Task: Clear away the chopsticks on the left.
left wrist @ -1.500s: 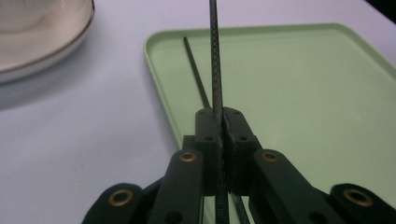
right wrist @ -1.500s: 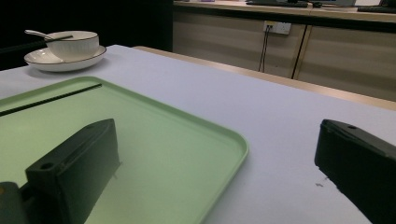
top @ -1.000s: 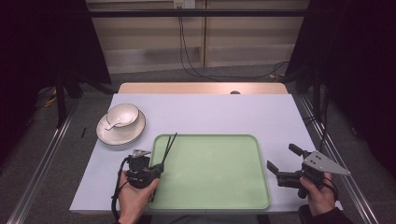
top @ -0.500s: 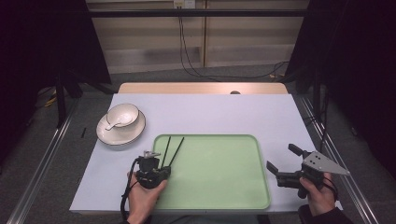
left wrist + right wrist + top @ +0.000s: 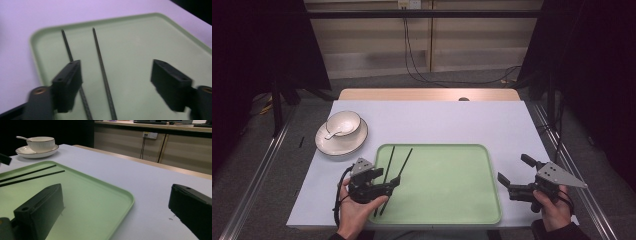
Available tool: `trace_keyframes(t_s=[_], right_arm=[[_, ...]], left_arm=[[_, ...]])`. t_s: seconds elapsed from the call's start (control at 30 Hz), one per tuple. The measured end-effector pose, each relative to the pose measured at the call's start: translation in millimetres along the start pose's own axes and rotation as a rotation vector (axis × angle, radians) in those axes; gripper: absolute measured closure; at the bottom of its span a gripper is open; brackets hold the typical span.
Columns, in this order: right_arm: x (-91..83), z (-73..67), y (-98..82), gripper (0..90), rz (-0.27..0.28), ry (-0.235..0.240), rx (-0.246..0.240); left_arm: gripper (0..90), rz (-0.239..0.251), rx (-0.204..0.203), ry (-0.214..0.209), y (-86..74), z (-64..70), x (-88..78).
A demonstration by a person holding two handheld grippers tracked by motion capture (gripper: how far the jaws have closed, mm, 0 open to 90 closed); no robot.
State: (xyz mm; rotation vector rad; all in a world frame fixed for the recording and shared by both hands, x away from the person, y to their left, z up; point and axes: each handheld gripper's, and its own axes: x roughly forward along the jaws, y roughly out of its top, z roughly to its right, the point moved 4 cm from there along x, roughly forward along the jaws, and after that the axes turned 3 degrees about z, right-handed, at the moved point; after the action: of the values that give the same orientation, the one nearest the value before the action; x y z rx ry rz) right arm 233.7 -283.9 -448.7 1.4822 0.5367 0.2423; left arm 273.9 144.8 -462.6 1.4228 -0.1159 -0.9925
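Two chopsticks now loose on the tray, left gripper jaws just opened wide, empty

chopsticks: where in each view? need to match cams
High view: the chopsticks lie on the left part of the green tray, just ahead of the left gripper.
Left gripper view: left of centre, running up the picture, between the open jaws.
Right gripper view: far left, two thin dark lines.
Shared landmark: the green tray's left rim.
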Motion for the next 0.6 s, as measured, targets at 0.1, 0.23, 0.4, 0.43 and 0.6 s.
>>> trace_keyframes(t_s=[0.1,0.23,0.4,0.43,0.6], right_arm=[[-0.2,0.3,0.1,0.0,0.003,-0.005,-0.002],[0.0,0.6,0.0,0.0,0.001,-0.006,-0.001],[-0.5,0.7,0.0,0.0,0.001,-0.016,0.001],[-0.6,0.8,0.0,0.0,0.002,-0.017,0.000],[0.1,1.2,-0.2,0.0,-0.001,-0.013,-0.001]], left_arm=[[10.8,0.051,0.053,-0.002,0.6,-5.1,-15.8],[3.2,0.108,0.082,0.000,-1.7,-16.0,-42.1],[2.9,0.176,0.096,0.081,-9.7,-30.2,-70.9],[2.5,0.188,0.098,0.089,-13.3,-32.4,-75.4],[2.1,0.252,0.071,0.091,-18.7,-41.6,-82.9]])
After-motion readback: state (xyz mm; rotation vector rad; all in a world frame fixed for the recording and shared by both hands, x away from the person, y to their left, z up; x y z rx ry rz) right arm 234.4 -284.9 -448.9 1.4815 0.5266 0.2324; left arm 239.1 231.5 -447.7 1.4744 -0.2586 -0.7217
